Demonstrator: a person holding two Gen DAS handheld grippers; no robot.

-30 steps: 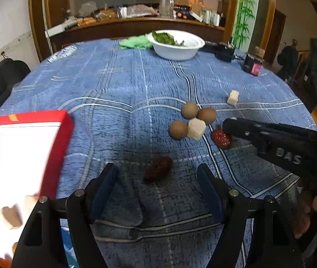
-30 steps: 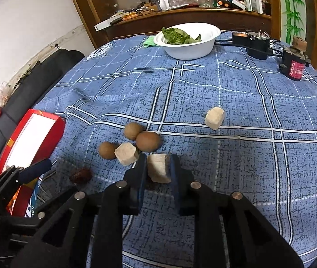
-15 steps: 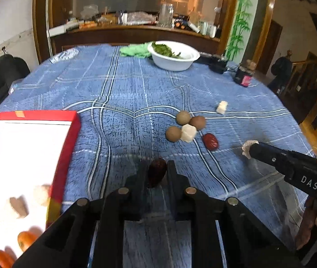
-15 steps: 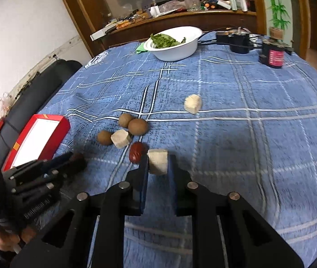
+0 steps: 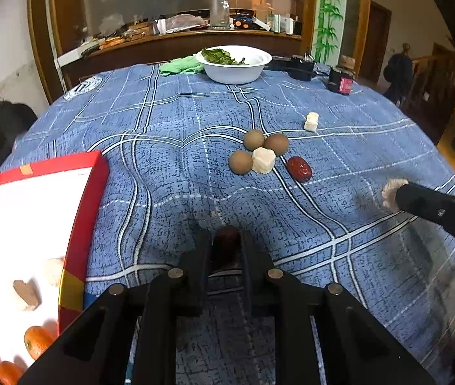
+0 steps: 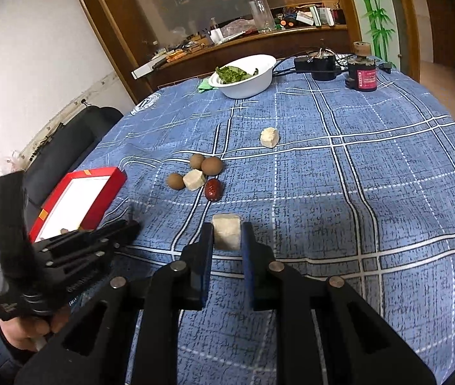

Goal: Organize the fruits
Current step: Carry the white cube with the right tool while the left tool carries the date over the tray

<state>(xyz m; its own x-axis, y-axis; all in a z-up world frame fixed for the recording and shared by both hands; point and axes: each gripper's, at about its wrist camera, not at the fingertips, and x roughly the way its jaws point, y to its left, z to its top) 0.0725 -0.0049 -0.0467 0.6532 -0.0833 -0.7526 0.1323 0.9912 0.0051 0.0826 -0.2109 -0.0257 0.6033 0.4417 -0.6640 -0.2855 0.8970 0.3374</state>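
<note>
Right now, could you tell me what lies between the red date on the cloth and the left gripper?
Only bare blue tablecloth, seen in the left wrist view, separates the red date from the left gripper.

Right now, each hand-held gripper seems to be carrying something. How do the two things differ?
The left hand-held gripper pinches a dark red jujube; the right hand-held gripper pinches a pale beige cube. The jujube looks rounded and sits mostly hidden between the fingers, while the cube is blocky, flat-faced and in plain sight. Both are small, held clear of the blue tablecloth.
</note>
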